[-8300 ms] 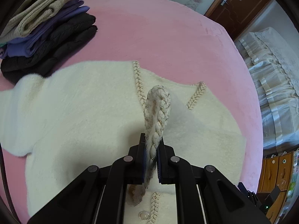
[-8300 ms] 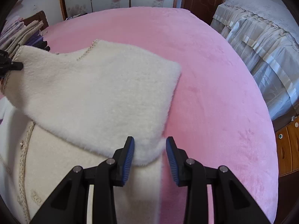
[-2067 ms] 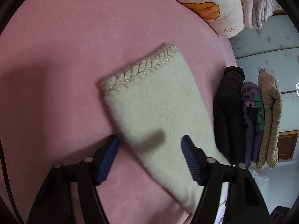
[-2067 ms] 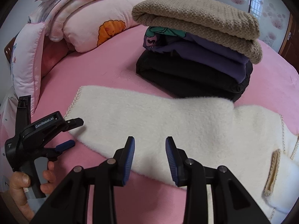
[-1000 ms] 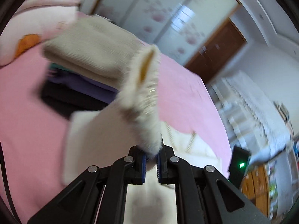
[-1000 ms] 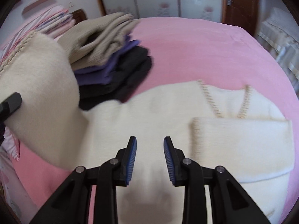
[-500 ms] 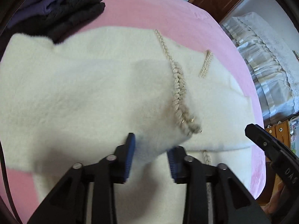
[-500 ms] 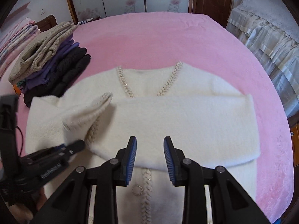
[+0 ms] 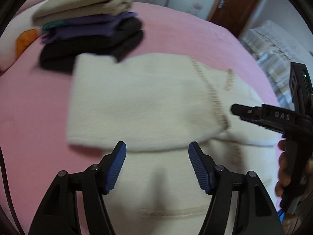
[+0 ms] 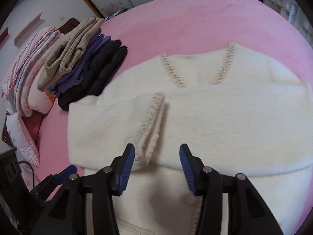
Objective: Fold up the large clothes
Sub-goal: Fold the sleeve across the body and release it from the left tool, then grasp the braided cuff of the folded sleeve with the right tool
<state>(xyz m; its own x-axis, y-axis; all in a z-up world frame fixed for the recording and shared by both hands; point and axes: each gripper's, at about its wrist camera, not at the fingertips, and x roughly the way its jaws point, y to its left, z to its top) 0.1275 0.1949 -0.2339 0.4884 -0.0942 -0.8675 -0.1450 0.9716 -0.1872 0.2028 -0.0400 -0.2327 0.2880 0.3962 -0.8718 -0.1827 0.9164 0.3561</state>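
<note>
A fluffy cream cardigan [image 10: 225, 121] with braided trim lies flat on the pink bed, both sleeves folded across its chest. The left sleeve [image 9: 137, 105] rests over the body, its braided cuff [image 10: 150, 125] near the middle. My left gripper [image 9: 157, 166] hovers just above the cardigan's lower body; its jaws are opening and nothing is between them. My right gripper [image 10: 157, 169] hangs over the cuff end, jaws opening, pads pressing on nothing. In the left wrist view the right gripper [image 9: 273, 117] shows at the right edge, held by a hand [image 9: 282, 174].
A stack of folded clothes [image 10: 84, 58], beige on purple on black, sits at the cardigan's left shoulder. Pink pillows and bedding [image 10: 27, 74] lie beyond it. The pink bedspread [image 10: 195, 17] spreads bare behind the collar. A brown door [image 9: 234, 5] stands at the back.
My left gripper, shut on the sleeve cuff a second ago, carried it over the body, let go and widened. The sleeve now lies flat. My right gripper's jaws have spread wider.
</note>
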